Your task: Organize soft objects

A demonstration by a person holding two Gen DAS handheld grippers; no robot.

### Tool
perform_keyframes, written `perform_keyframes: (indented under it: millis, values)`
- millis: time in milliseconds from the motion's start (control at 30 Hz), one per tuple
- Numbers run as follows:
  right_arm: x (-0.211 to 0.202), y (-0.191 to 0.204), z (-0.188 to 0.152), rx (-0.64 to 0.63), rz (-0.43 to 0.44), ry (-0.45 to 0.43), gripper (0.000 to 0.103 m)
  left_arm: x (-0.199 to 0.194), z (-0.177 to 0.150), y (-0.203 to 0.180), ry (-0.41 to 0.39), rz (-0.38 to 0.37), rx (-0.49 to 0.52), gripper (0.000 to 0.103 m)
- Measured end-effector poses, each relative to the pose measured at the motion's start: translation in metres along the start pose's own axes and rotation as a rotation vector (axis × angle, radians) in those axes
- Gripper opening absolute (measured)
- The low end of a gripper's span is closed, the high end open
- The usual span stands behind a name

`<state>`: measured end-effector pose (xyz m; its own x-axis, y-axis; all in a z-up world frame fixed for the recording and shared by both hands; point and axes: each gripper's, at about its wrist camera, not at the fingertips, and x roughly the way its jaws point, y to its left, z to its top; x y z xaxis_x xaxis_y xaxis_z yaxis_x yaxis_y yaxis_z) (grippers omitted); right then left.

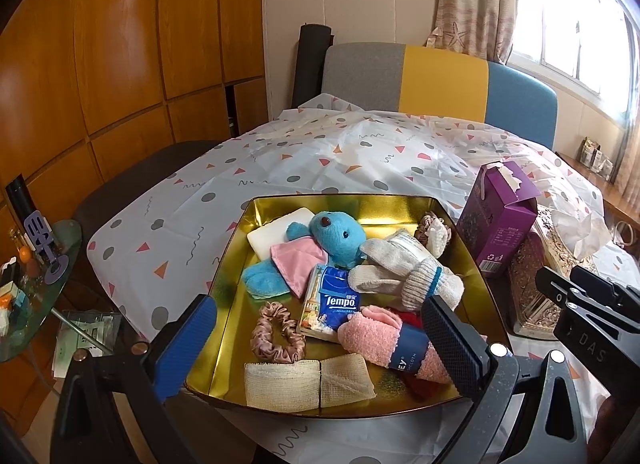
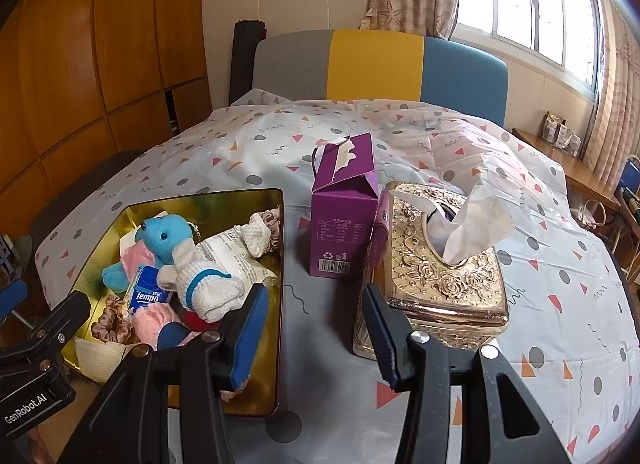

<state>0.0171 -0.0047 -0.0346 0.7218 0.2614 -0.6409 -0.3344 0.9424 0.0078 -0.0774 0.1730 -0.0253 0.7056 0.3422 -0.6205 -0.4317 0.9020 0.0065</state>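
A gold tin tray [image 1: 352, 201] sits on the patterned tablecloth and holds soft things: a blue plush bear [image 1: 340, 238], white knit gloves [image 1: 404, 274], a Tempo tissue pack [image 1: 334, 302], a pink scrunchie [image 1: 276, 334], rolled pink socks [image 1: 384, 338], a gauze pad [image 1: 308, 382] and a pink cloth [image 1: 298, 262]. My left gripper [image 1: 320, 338] is open, its fingers wide over the tray's near side, holding nothing. My right gripper [image 2: 316, 328] is open and empty over bare tablecloth, between the tray [image 2: 276, 344] and a gold tissue box [image 2: 444, 264].
A purple carton [image 2: 344, 219] stands behind my right gripper, next to the gold tissue box. A chair back [image 2: 376, 63] stands at the table's far side. A glass side table [image 1: 36, 284] with clutter is at the left. Wooden cabinets line the left wall.
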Motion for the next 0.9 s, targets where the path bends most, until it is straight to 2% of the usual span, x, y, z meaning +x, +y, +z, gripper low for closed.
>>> perform_keyframes:
  millis: [900]
  values:
    - [0.0039, 0.0017, -0.0021, -0.002, 0.005, 0.014, 0.049, 0.0025, -0.0023, 0.0024, 0.018, 0.001, -0.004, 0.103]
